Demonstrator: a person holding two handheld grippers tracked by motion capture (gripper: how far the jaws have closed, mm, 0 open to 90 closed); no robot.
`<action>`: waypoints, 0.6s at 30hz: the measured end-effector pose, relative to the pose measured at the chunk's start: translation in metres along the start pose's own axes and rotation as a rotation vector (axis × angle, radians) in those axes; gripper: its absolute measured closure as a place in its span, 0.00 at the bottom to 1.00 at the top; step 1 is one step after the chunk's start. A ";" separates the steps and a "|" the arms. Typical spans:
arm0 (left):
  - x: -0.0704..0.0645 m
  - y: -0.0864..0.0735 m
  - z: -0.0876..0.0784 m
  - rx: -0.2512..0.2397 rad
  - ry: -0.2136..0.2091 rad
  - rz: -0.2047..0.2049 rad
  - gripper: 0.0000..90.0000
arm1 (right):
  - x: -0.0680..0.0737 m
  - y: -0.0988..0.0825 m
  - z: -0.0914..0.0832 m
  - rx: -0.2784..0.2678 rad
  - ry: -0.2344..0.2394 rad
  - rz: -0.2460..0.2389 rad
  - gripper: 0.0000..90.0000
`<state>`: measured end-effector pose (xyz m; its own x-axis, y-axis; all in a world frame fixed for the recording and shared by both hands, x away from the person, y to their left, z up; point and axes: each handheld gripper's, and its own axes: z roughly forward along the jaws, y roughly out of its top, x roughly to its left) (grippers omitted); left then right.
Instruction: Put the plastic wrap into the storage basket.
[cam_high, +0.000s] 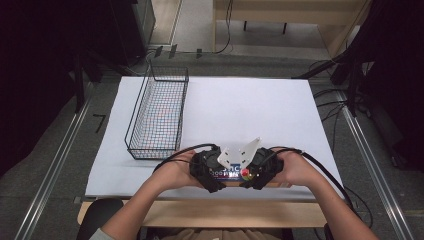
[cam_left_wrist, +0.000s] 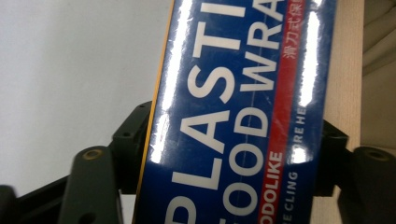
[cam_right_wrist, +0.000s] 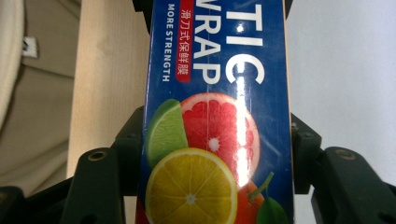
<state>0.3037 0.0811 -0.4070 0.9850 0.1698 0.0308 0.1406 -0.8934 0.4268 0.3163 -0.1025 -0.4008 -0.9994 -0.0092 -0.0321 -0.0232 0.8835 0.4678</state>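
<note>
Both grippers' jaws clamp plastic wrap box (cam_high: 231, 173) | near worktop (cam_high: 260, 105) edge | wire basket (cam_high: 159, 112) empty, far-left | placing probably remains

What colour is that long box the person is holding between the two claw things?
The long glossy cardboard plastic-wrap box is dark blue with white lettering and citrus fruit pictures, clearest in the right gripper view.

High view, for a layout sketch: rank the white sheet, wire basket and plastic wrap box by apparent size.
1. White sheet
2. Wire basket
3. Plastic wrap box, mostly hidden between both grippers, so its rank is unsure.
</note>
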 end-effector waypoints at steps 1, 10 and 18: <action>0.000 -0.001 -0.001 -0.006 -0.014 -0.004 0.41 | 0.001 0.000 0.001 0.001 -0.007 -0.018 0.46; -0.006 -0.002 -0.007 0.007 -0.053 0.009 0.44 | 0.005 -0.002 0.002 -0.025 0.038 -0.036 0.44; -0.008 -0.005 -0.012 0.013 -0.052 -0.017 0.44 | 0.008 -0.004 -0.002 -0.077 0.058 -0.050 0.31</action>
<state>0.2938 0.0889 -0.3990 0.9862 0.1638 -0.0240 0.1589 -0.8960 0.4147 0.3087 -0.1064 -0.4013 -0.9967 -0.0812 -0.0067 -0.0723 0.8430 0.5331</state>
